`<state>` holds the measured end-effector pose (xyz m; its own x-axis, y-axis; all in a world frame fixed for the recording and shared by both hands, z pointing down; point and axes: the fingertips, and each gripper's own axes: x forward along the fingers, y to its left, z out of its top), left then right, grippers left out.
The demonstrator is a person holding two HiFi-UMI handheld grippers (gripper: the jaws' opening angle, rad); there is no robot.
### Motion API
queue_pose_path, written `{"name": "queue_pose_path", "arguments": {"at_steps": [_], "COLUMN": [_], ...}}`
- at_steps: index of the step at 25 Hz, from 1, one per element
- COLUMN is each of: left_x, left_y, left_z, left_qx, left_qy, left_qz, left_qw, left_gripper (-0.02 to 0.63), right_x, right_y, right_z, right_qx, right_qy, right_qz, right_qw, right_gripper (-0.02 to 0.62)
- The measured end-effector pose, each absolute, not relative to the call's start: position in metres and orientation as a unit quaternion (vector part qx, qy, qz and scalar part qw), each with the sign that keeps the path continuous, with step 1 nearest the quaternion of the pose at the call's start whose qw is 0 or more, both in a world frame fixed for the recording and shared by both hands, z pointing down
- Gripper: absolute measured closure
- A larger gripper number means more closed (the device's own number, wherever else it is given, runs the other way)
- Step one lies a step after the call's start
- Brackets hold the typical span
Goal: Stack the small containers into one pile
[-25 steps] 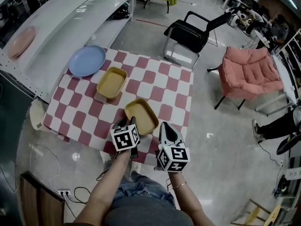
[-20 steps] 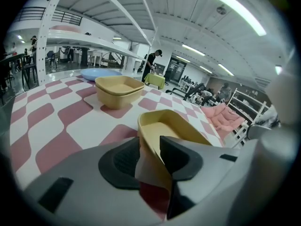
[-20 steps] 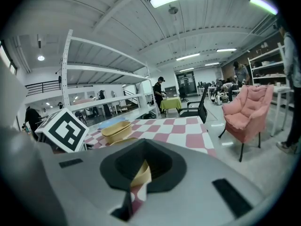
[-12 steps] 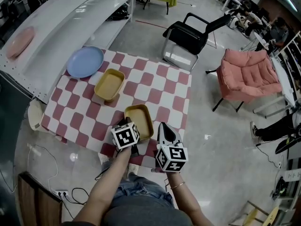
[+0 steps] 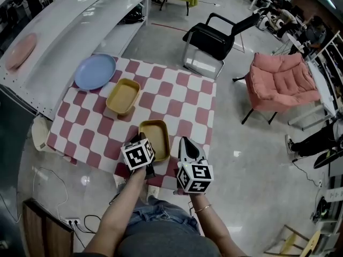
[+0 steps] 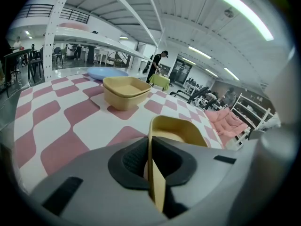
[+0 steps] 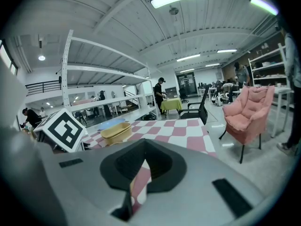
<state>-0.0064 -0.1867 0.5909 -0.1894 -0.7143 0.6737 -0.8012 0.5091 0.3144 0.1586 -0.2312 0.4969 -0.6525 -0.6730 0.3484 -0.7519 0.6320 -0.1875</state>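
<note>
Tablecloth (image 5: 182, 100) red-white checked; left hand-held gripper (image 5: 144, 142) just closed on yellow container (image 5: 156, 135) rim; right hand-held gripper (image 5: 185, 143) narrow, empty.

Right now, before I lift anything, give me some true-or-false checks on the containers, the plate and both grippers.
1. The left gripper has its jaws clamped on the wall of the near container. True; the jaws have just been closing on it.
2. The two yellow containers are already stacked. False: the far container stands apart from the near one, further up the table.
3. The right gripper holds the far container. False: its jaws are together with nothing between them.
4. The blue plate lies at the table's far left corner, beyond the far container. True.
5. The far container is empty. True.
</note>
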Motion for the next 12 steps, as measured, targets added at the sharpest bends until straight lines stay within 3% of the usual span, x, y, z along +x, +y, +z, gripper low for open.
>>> {"name": "queue_pose_path", "arguments": {"at_steps": [12], "left_x": [-0.051], "left_y": [-0.172], "left_z": [0.547], "left_qx": [0.517], "left_qy": [-0.779], "left_qz": [0.051], "left_qw": [0.351], "left_gripper": [0.575], "right_x": [0.124], "right_y": [-0.217], "right_z": [0.487], "right_qx": [0.376], "right_qy": [-0.906], "right_qz": [0.154], "right_qw": [0.120], "right_gripper": [0.586]}}
